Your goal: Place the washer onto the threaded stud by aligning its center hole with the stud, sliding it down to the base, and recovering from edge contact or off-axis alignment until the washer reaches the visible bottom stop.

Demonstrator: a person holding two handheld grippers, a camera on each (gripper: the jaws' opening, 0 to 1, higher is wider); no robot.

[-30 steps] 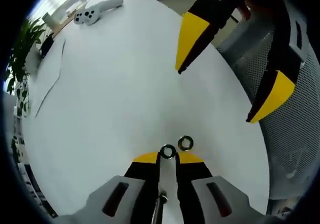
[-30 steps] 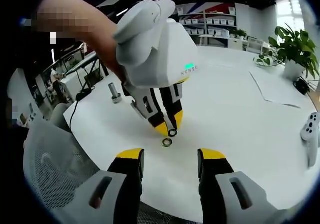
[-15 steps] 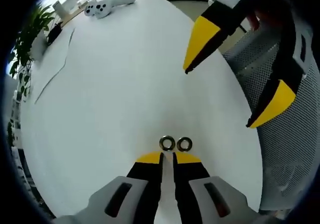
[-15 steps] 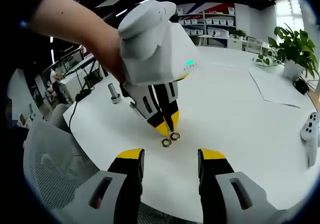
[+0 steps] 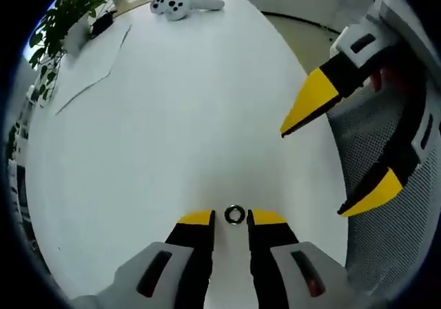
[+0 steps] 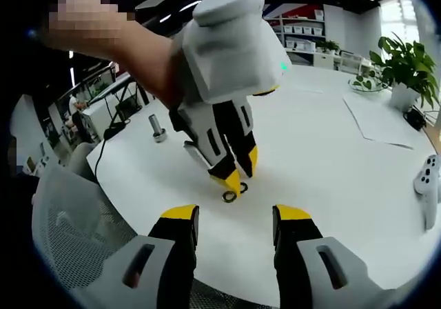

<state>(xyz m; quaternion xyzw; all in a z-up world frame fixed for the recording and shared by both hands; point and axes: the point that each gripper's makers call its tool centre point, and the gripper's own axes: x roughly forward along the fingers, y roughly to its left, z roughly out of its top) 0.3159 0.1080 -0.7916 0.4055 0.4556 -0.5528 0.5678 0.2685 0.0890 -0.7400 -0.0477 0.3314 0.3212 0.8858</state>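
In the left gripper view, the left tongs [image 5: 231,218] stand slightly apart around a washer [image 5: 235,214] lying flat on the white table [image 5: 172,116], not gripping it. The right tongs [image 5: 331,157] hang wide open and empty. A white controller [image 5: 185,4] and a plant [image 5: 65,16] sit far off.

The right gripper view adds the stud [image 6: 158,127], upright, well apart from two washers [image 6: 233,192] by the left tongs' tips. No writing is readable.

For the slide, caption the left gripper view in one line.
Open left tool straddles a washer on the white table.
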